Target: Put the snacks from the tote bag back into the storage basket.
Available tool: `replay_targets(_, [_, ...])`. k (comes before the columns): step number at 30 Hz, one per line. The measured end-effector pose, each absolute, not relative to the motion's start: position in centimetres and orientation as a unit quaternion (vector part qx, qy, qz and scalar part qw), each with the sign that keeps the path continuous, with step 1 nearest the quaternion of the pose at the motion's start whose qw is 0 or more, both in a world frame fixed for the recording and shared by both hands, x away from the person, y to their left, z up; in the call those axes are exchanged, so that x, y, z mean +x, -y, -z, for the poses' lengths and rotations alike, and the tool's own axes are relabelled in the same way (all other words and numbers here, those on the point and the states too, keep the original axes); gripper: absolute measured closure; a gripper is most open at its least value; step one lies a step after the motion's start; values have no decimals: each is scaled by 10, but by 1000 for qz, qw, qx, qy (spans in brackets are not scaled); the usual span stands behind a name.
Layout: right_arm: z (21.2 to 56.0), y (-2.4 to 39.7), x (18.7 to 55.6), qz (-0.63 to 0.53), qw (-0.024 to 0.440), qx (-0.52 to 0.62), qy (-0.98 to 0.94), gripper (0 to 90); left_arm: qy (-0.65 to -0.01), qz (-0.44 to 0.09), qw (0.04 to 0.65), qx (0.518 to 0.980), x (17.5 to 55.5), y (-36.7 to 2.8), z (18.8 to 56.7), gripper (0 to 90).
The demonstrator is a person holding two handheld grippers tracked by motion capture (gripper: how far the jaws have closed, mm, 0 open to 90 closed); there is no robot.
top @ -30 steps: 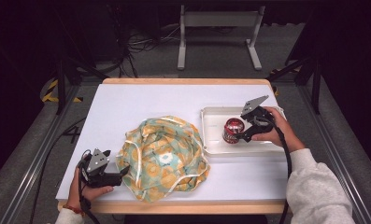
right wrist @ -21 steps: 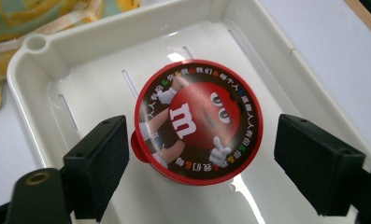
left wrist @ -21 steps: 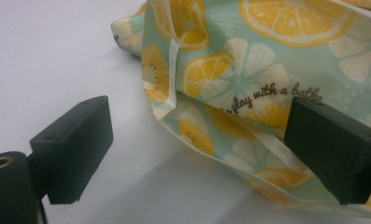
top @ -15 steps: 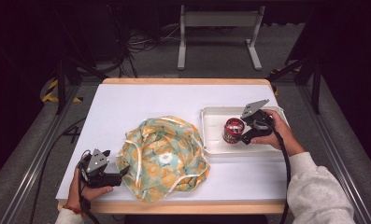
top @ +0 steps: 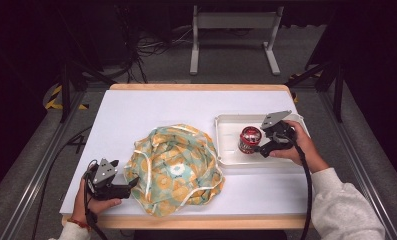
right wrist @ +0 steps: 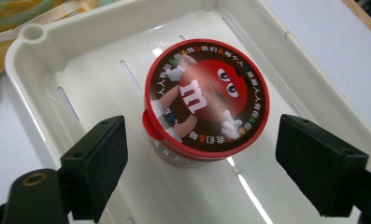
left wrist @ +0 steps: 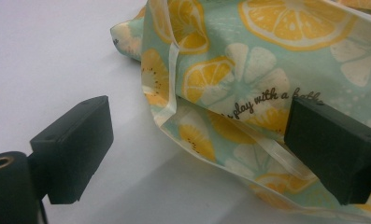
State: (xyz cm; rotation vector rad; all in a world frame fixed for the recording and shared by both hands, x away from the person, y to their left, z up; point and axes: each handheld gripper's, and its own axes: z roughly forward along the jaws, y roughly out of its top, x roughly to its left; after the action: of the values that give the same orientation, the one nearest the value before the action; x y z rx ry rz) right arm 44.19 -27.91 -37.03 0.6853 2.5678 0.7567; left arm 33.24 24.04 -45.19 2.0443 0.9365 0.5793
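Left gripper (top: 131,184) sits low on the white table (top: 151,112), jaws spread, right at the edge of the crumpled mint lemon-print cloth bag (top: 175,169). Over on the right, the round red-lidded candy tub (top: 249,139) stands upright in the shallow white plastic tray (top: 226,150). The right gripper (top: 258,148) has just been closing in, its jaws either side of the tub but not touching it.

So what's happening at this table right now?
A person works with a claw in each hand. The right claw sits open around a red-lidded candy jar standing in a white tray, its jaws just narrowed but not yet touching. The left claw rests open at the edge of a citrus-print cloth bag.
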Motion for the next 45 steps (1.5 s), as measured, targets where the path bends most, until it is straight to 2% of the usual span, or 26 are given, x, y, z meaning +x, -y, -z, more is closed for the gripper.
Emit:
replay_targets(19, [377, 278, 425, -270, 208, 273, -900, 112, -366, -224, 398, 811, 337, -237, 453, 88])
replay_targets(22, [379, 278, 420, -265, 227, 268, -898, 112, -366, -224, 397, 811, 337, -237, 453, 90])
replay_targets(45, [396, 299, 377, -303, 248, 278, -877, 107, -363, -227, 401, 810, 332, -235, 452, 91])
